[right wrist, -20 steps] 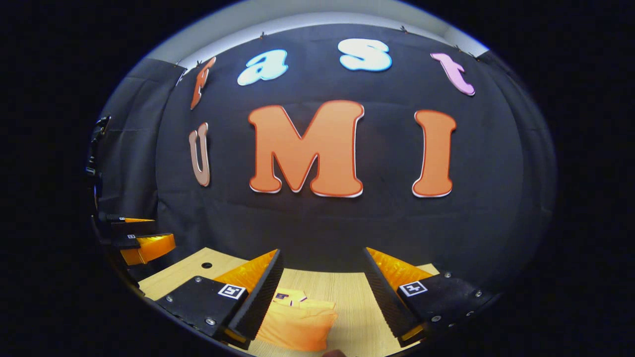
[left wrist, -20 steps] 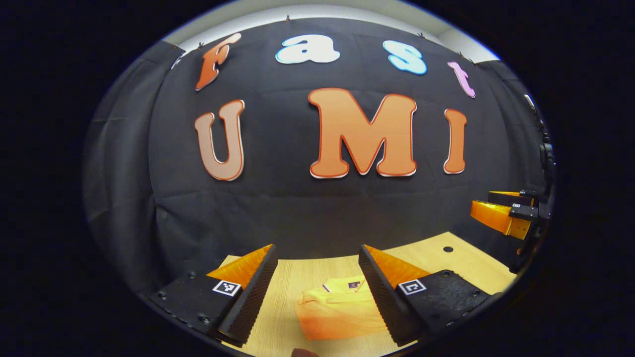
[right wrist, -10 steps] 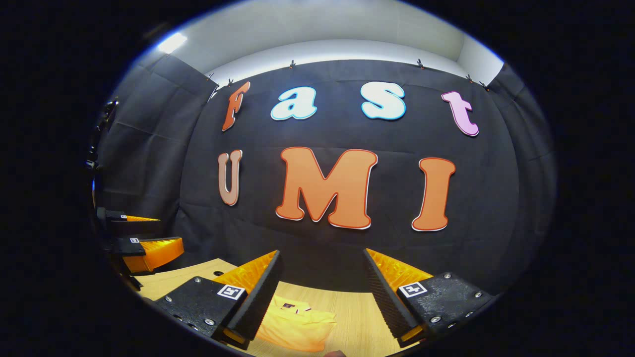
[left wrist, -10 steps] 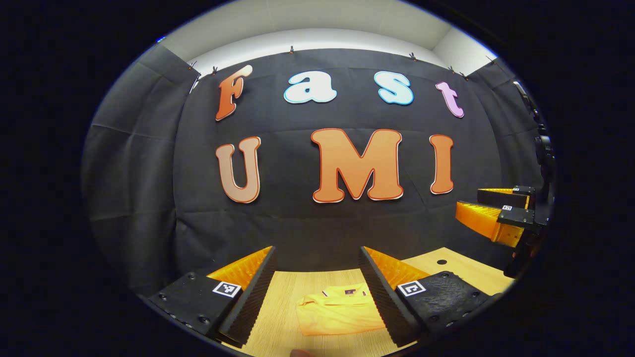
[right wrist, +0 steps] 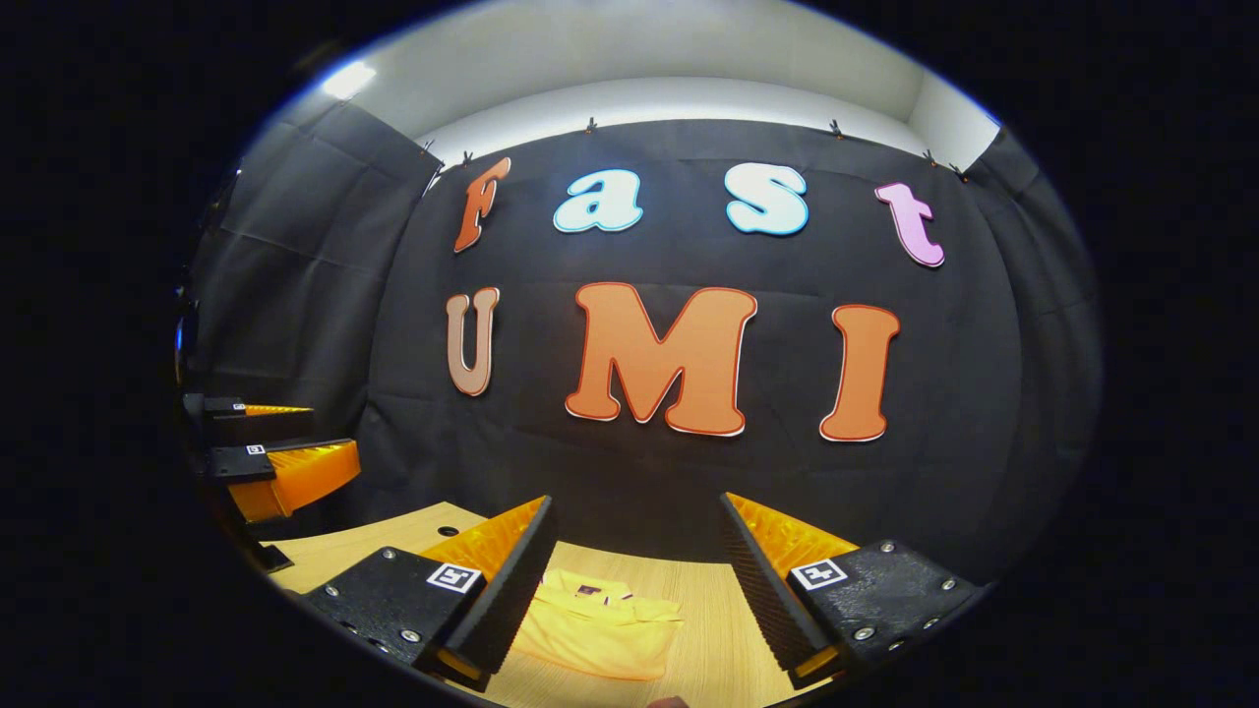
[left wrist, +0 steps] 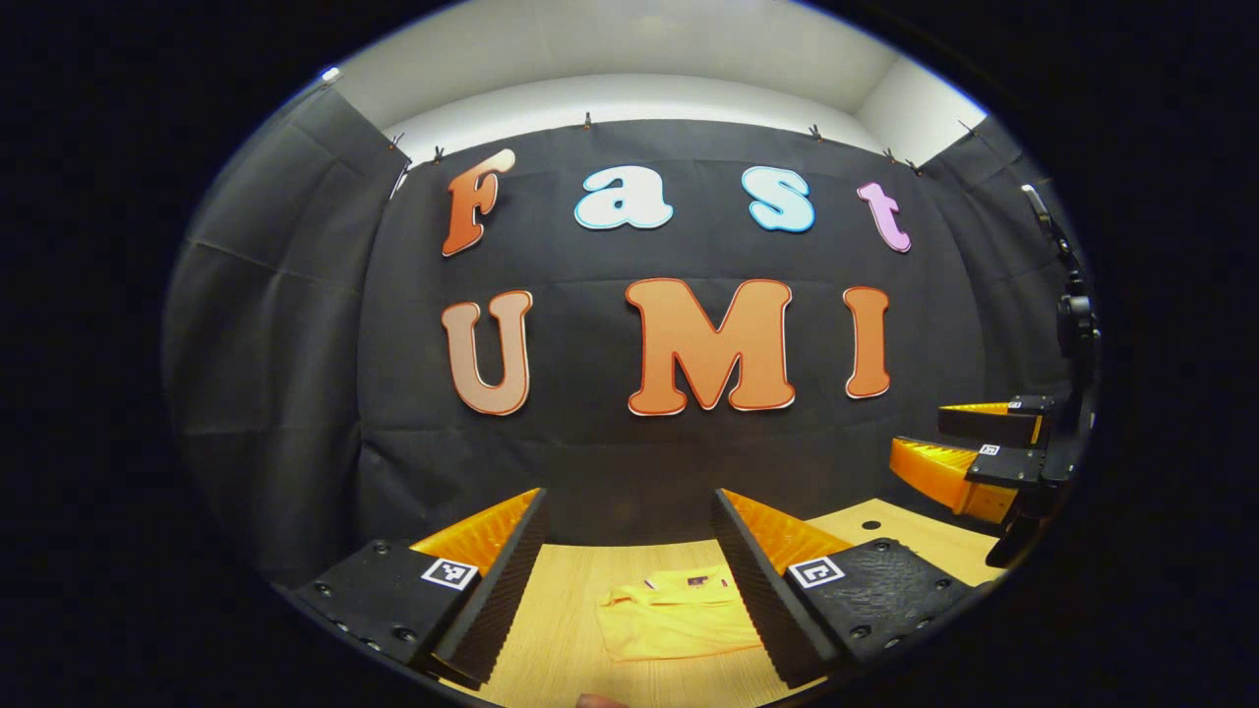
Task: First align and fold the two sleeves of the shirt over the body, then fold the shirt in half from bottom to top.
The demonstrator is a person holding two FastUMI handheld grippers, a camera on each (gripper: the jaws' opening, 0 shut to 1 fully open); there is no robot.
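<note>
Item: folded yellow cotton shirt (left wrist: 679, 619) (right wrist: 600, 629), collar end toward the black cloth wall (left wrist: 590, 433), lying on the pale wooden table (left wrist: 561, 600) (right wrist: 708, 600). I log my left gripper (left wrist: 629, 575) above the shirt, fingers spread wide, holding nothing. My right gripper (right wrist: 634, 580) (left wrist: 969, 457), right of the shirt, gapes equally wide, clear of it.

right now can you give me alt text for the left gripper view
A folded yellow shirt lies on a wooden table, seen between the open fingers of the left gripper held above it. The right gripper hangs at the right edge, also open, before a black cloth wall.
</note>
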